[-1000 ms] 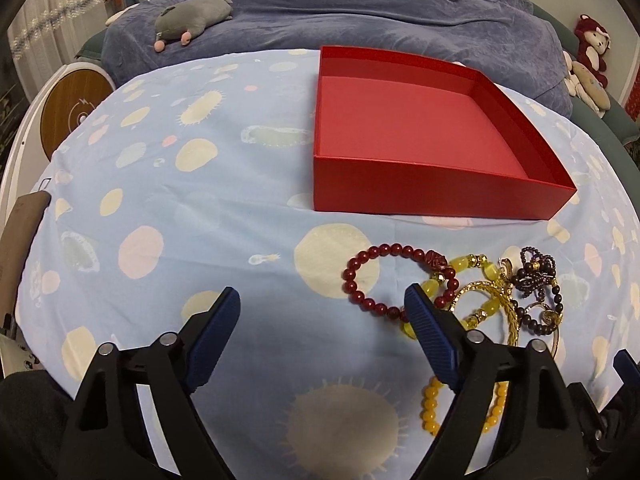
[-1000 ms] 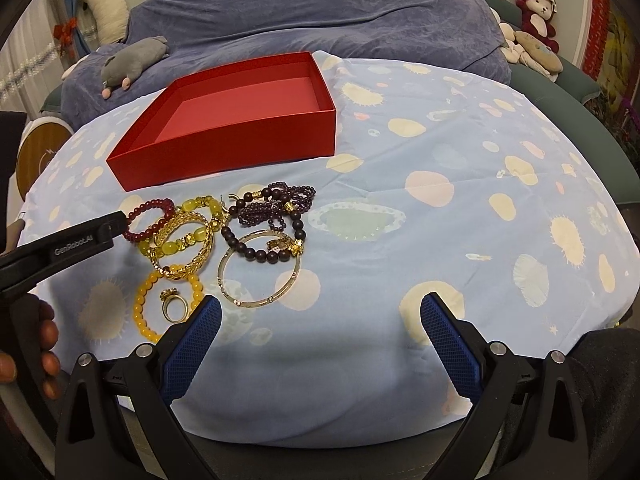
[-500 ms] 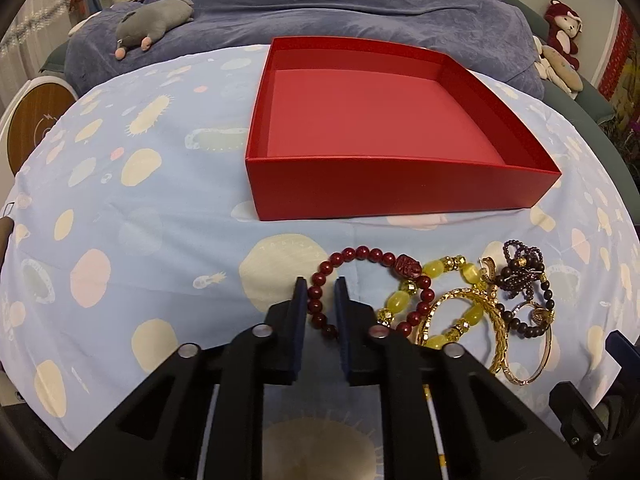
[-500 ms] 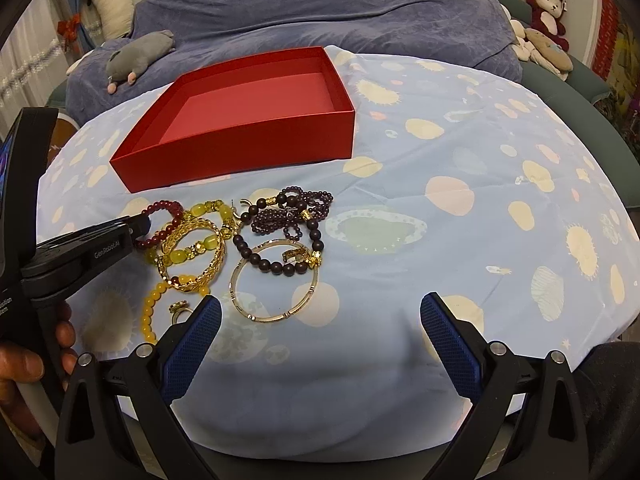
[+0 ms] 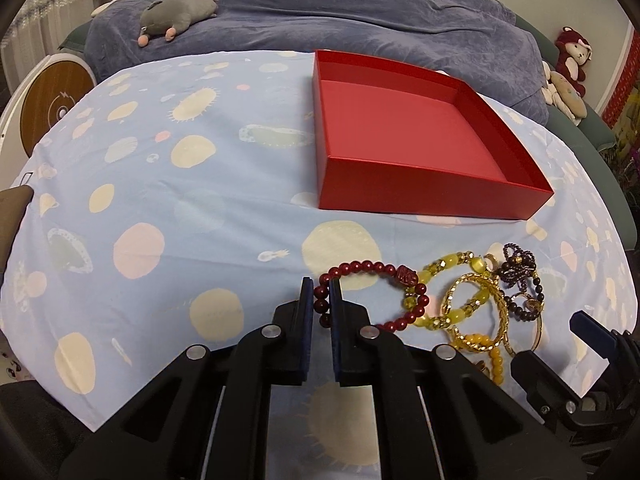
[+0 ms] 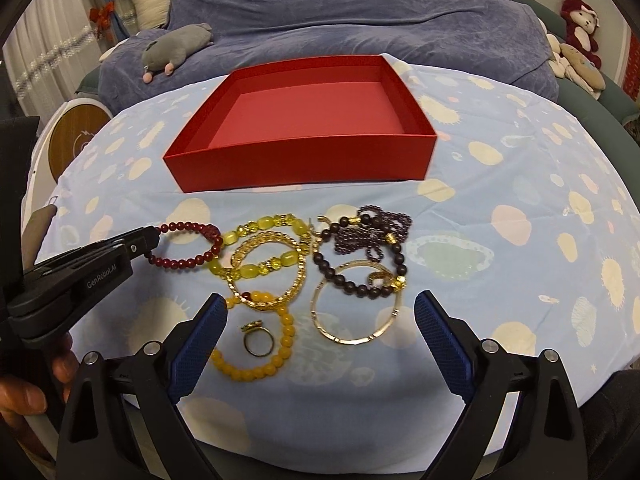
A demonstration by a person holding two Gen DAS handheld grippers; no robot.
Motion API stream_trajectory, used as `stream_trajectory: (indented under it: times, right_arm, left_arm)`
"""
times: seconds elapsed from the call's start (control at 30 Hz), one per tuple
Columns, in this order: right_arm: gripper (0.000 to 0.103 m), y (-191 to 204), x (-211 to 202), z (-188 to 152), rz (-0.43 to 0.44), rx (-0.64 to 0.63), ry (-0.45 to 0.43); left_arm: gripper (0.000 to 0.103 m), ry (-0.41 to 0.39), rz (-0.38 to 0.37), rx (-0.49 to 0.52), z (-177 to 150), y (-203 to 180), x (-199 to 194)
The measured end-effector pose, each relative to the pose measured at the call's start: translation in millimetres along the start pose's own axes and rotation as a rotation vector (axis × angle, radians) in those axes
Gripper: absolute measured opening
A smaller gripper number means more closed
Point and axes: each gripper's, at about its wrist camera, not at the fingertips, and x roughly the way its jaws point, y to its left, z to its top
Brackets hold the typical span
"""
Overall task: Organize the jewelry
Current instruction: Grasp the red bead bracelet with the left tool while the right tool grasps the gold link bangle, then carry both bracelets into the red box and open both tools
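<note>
Task barely begun: the red box (image 6: 304, 120) ahead of both tongs holds nothing. Left tongs (image 5: 318, 300) pinch the red bracelet (image 5: 372, 292), not yet lifted. Right tongs (image 6: 320, 336) gape wide over the remaining jewelry pile (image 6: 320, 264) on the counter.

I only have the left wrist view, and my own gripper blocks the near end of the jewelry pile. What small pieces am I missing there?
Observer: A small gold ring lies on the cloth inside the loop of the amber-yellow bead bracelet.
Operator: What is the right gripper doing?
Observer: The right gripper is open and empty, and the thin gold bangle lies just ahead between its fingers.
</note>
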Motion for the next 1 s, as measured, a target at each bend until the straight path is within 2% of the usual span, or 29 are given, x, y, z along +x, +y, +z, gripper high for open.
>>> stream_trajectory:
  times: [0.37, 0.47, 0.57, 0.6, 1.0]
  right_arm:
    - [0.076, 26.8, 33.3, 8.2, -0.003, -0.085, 0.051]
    - [0.064, 27.8, 39.7, 7.1, -0.005, -0.098, 0.068]
    - [0.059, 28.0, 38.8, 6.2, -0.002, -0.106, 0.057]
    - [0.054, 28.1, 38.8, 6.0, 0.007, -0.106, 0.060]
    - [0.054, 9.6, 5.6, 7.2, 0.058, -0.030, 0.010]
  left_arm:
    - [0.008, 0.030, 0.010, -0.046, -12.2, 20.7, 5.6]
    - [0.008, 0.037, 0.001, -0.047, -12.9, 21.5, 7.1]
    - [0.008, 0.039, -0.009, -0.055, -12.9, 24.7, 8.1]
    - [0.008, 0.039, -0.010, -0.056, -12.8, 24.6, 8.3]
    - [0.008, 0.012, -0.040, -0.063, -6.4, 20.2, -9.8]
